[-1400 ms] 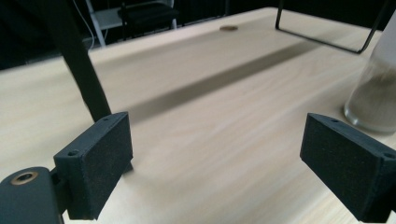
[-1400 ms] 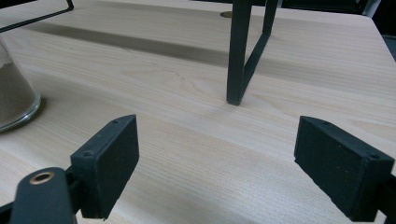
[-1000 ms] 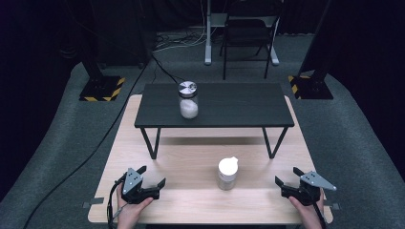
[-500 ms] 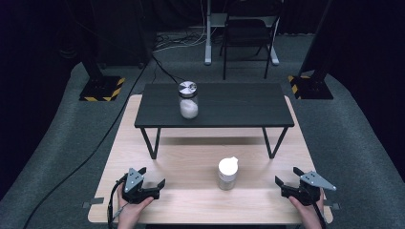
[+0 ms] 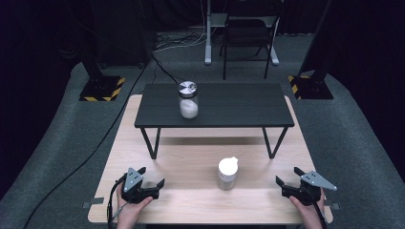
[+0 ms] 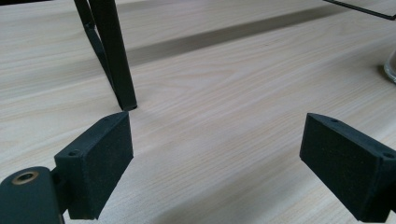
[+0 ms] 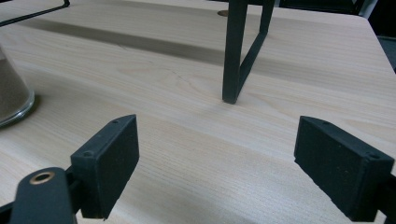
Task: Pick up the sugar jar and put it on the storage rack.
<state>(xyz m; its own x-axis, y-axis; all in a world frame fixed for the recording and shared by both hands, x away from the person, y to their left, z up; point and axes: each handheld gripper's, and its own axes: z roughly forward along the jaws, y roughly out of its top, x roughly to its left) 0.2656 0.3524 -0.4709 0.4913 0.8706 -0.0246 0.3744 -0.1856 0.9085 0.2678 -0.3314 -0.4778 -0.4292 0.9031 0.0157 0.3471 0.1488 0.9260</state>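
Observation:
A jar with a white lid (image 5: pixel 227 172) stands on the light wooden table (image 5: pixel 191 164), between my two grippers. Its glass base shows at the right edge of the left gripper view (image 6: pixel 391 70) and at the left edge of the right gripper view (image 7: pixel 11 95). A second jar with a metal lid (image 5: pixel 188 100) and white contents stands on the low black shelf (image 5: pixel 239 107). My left gripper (image 5: pixel 152 175) (image 6: pixel 219 154) rests near the table's front left, open, with bare wood between its pads. My right gripper (image 5: pixel 287 175) (image 7: pixel 217 154) sits at the front right, open too, with nothing in it.
The black shelf stands on thin metal legs (image 6: pixel 114 60) (image 7: pixel 233 60) ahead of each gripper. Beyond the table are a dark carpeted floor, a chair (image 5: pixel 246 33), cables and stand bases with yellow-black tape (image 5: pixel 101 89).

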